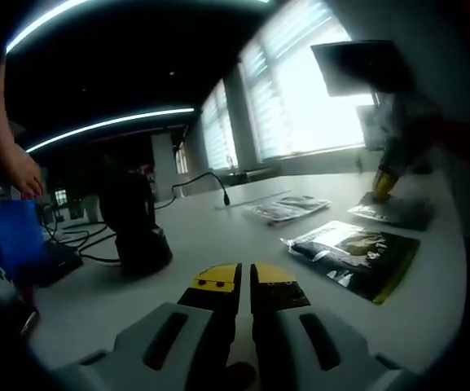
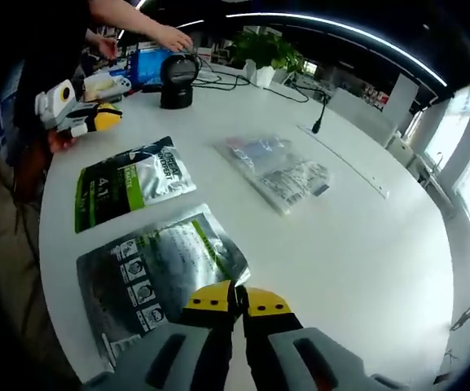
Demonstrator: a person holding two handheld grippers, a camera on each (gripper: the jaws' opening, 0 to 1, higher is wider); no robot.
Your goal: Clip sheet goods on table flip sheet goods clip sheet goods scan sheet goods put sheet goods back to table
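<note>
Right gripper (image 2: 236,303), jaws closed and empty, sits at the near pouch (image 2: 157,273) edge on the table (image 2: 357,244), long axis running ahead-left; left gripper (image 2: 244,285), also closed and empty, is farther.

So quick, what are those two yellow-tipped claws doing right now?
Left gripper: shut, holding nothing.
Right gripper: shut, at the silver foil pouch's edge; grip unclear.

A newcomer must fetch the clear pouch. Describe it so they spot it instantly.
On the white table, look past the two silver-and-green pouches toward the middle. The clear pouch lies alone there, apart from both. It alone is see-through, with its contents visible inside.
</note>
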